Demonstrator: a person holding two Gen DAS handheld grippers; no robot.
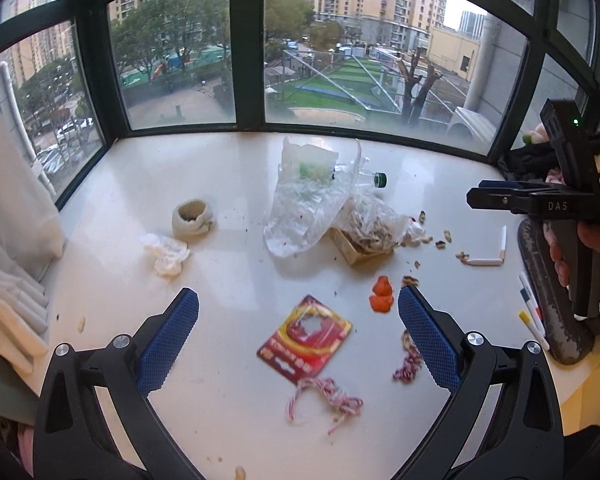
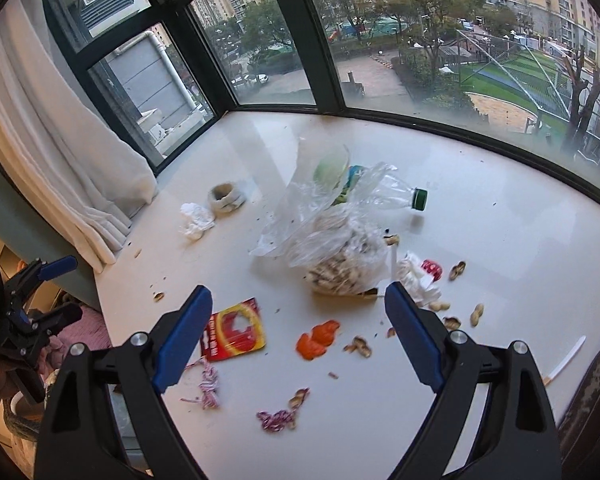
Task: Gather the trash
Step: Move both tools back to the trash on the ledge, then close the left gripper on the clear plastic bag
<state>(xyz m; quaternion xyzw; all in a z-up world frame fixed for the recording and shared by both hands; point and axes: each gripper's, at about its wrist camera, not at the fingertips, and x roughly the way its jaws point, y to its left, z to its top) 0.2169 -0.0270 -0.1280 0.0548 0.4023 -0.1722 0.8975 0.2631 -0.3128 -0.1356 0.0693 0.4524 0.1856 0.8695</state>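
Trash litters the sill point(image 1: 228, 184) — both grippers, left gripper point(image 1: 298, 308) and right gripper point(image 2: 298, 304), spread wide, empty; next probably the red packet point(image 1: 304, 339), needing a flat pinch.

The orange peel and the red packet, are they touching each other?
Apart. The left wrist view shows bare white sill between the orange peel and the red packet; the right wrist view shows the same gap.

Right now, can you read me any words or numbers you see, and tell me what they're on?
"DAS": white letters on the black right gripper, seen from the left camera.
Red packet: has pale writing on it, too blurred to read in either view.
Small red wrapper: white marks, too small to read.
Nothing else shows readable text.
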